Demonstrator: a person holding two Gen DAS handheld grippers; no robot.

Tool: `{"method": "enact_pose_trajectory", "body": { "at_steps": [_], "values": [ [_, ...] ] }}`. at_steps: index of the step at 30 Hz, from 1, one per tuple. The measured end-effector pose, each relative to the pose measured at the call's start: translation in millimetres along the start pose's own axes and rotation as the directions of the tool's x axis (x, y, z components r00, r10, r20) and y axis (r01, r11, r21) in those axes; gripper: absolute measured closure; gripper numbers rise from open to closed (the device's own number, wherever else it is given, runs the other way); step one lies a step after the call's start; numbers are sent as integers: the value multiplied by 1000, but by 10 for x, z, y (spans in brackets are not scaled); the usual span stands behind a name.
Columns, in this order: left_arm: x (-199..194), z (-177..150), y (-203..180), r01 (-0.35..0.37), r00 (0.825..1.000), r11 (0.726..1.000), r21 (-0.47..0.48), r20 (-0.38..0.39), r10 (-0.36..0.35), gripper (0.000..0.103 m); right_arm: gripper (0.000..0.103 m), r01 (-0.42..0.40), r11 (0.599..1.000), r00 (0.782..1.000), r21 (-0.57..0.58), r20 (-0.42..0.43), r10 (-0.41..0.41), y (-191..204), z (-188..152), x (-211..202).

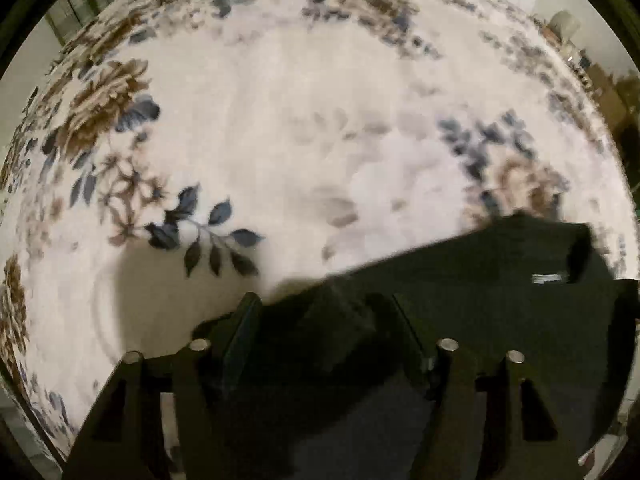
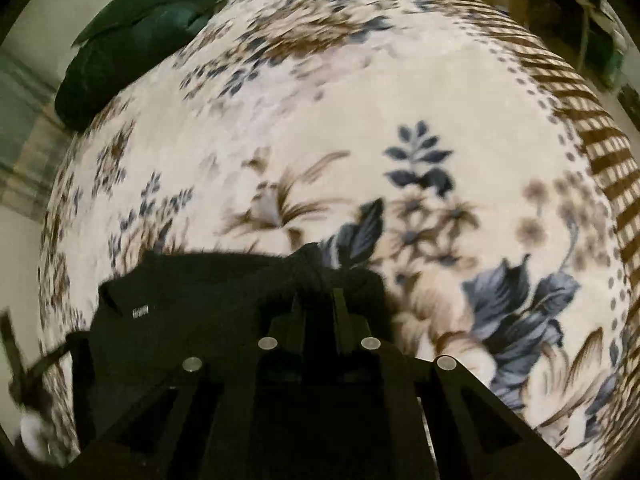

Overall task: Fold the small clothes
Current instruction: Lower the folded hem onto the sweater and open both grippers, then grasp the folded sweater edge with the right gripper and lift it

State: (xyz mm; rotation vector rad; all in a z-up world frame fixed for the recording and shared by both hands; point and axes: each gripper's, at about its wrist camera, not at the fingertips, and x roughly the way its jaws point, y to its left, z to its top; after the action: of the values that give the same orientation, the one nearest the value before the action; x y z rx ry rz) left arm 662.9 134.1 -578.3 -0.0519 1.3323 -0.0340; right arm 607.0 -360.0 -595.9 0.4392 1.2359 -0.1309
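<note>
Left wrist view has the left gripper (image 1: pixel 320 312) with its fingers part open around a bunched edge of the black garment (image 1: pixel 480 280) on the floral blanket (image 1: pixel 280 100), while right wrist view shows the right gripper (image 2: pixel 318 300) pinched tight on that garment's corner.

The shirt (image 2: pixel 192 312) lies on the rug (image 2: pixel 400 100); a cushion (image 2: pixel 136 40) sits beyond the rug's far-left edge (right wrist view).
</note>
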Motion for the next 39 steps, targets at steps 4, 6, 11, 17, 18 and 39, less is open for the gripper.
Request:
{"method": "enact_pose_trajectory", "body": {
  "at_steps": [4, 6, 11, 17, 18, 39],
  "values": [
    [-146, -104, 49, 50, 995, 999, 9, 91, -50, 95, 92, -6, 1000, 1000, -16, 18, 7, 51, 6, -47],
    [-297, -162, 142, 64, 988, 998, -26, 145, -60, 95, 92, -31, 1000, 999, -6, 39, 31, 53, 22, -131],
    [-286, -158, 355, 75, 988, 993, -96, 144, -61, 95, 92, -84, 996, 994, 29, 67, 82, 40, 86, -254],
    [70, -43, 419, 38, 998, 991, -129, 51, -32, 91, 92, 17, 997, 1000, 70, -1, -17, -91, 124, 109],
    [103, -32, 462, 45, 999, 988, -150, 32, -41, 91, 92, 27, 997, 1000, 74, -11, -27, -113, 126, 166],
    [-894, -1466, -815, 141, 989, 990, 13, -38, -140, 7, 0, -167, 858, 983, 486, 16, 182, -1113, -2034, -988]
  ]
}}
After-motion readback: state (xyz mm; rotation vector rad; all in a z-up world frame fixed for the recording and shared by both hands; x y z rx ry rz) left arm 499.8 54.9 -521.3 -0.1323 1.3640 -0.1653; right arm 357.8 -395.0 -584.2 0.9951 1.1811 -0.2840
